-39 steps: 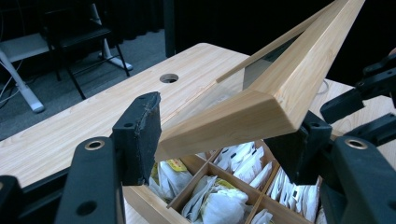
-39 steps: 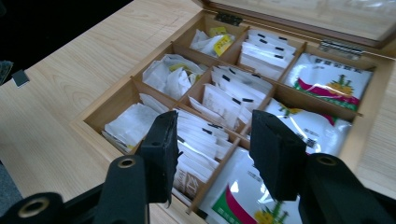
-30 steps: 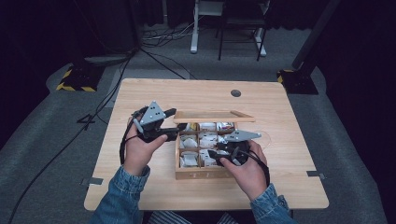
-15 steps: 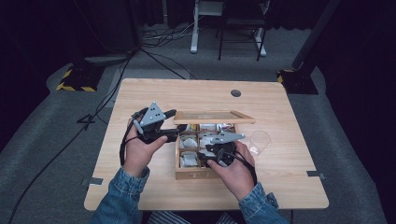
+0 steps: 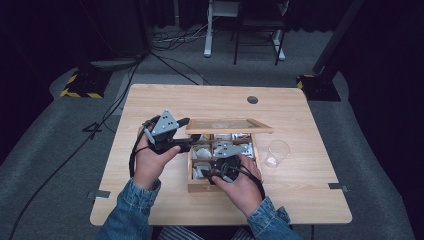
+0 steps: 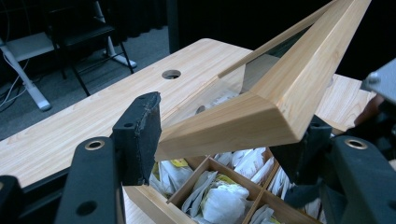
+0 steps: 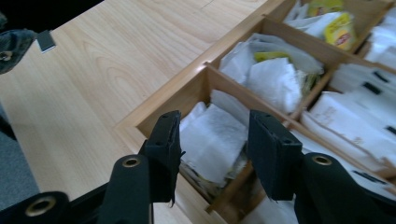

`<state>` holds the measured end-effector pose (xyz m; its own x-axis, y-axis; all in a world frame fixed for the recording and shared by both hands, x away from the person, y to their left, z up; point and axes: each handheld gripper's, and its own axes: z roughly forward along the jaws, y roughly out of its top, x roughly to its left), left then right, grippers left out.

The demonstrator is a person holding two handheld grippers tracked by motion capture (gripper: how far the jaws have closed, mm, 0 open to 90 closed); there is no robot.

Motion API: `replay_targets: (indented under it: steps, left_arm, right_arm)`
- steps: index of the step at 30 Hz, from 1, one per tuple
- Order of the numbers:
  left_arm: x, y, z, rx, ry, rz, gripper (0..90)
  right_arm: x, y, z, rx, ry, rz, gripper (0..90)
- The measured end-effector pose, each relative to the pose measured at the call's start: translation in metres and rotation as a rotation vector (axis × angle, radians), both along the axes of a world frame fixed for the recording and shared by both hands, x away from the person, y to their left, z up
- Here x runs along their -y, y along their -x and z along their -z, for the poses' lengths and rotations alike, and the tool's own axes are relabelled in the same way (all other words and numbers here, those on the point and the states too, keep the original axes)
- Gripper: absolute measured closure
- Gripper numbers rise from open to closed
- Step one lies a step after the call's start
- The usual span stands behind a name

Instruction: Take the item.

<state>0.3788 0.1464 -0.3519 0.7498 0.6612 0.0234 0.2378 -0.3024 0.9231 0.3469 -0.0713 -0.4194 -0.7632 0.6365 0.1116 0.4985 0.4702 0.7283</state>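
Note:
A wooden tea box (image 5: pixel 200 188) with several compartments of white sachets sits mid-table. Its glass-paned lid (image 5: pixel 230 126) is raised, and my left gripper (image 5: pixel 186 133) is shut on the lid's left corner. In the left gripper view the wooden lid corner (image 6: pixel 261 112) sits pinched in that gripper (image 6: pixel 231 121), with the sachets below. My right gripper (image 5: pixel 210 170) hangs low over the box's near-left compartment. In the right gripper view this gripper (image 7: pixel 212 123) is open, straddling a white sachet (image 7: pixel 212 140) that lies in the corner compartment of the box (image 7: pixel 154 112).
A clear plastic cup (image 5: pixel 277 151) stands on the table (image 5: pixel 300 200) just right of the box. A round cable hole (image 5: pixel 252 99) is at the far edge. Yellow-labelled sachets (image 7: pixel 343 23) fill a farther compartment. Chairs and cables lie on the floor beyond.
My right gripper has moved left across the box and lower, from its right side to the near-left compartment, uncovering the cup. The left gripper has kept still with the lid.

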Motion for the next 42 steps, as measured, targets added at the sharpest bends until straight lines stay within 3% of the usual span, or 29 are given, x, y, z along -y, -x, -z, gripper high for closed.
replay_targets:
  steps: [11,23,28,33,38,42]
  left_arm:
    - [0.000,0.000,0.000,0.001,-0.001,0.001,38.4]
    - [0.000,0.000,0.001,-0.001,0.003,0.005,38.4]
    - [0.000,0.000,0.001,-0.002,0.002,0.006,38.3]
    - [0.000,0.000,0.001,-0.002,0.002,0.006,38.3]
    - [-0.001,-0.001,0.001,-0.003,0.002,0.007,38.3]
    - [-0.001,-0.001,0.001,-0.001,0.002,0.006,38.3]
  right_arm:
    - [-0.012,-0.001,0.009,-0.007,0.029,-0.033,57.4]
    - [-0.011,-0.005,0.010,0.023,0.085,-0.034,71.2]
    - [-0.012,-0.003,0.009,-0.010,0.080,-0.049,74.6]
    - [-0.013,-0.002,0.011,-0.006,0.105,-0.046,75.6]
    - [-0.011,-0.001,0.009,-0.012,0.140,-0.057,90.0]
    - [-0.010,-0.001,0.008,-0.010,0.131,-0.055,90.0]
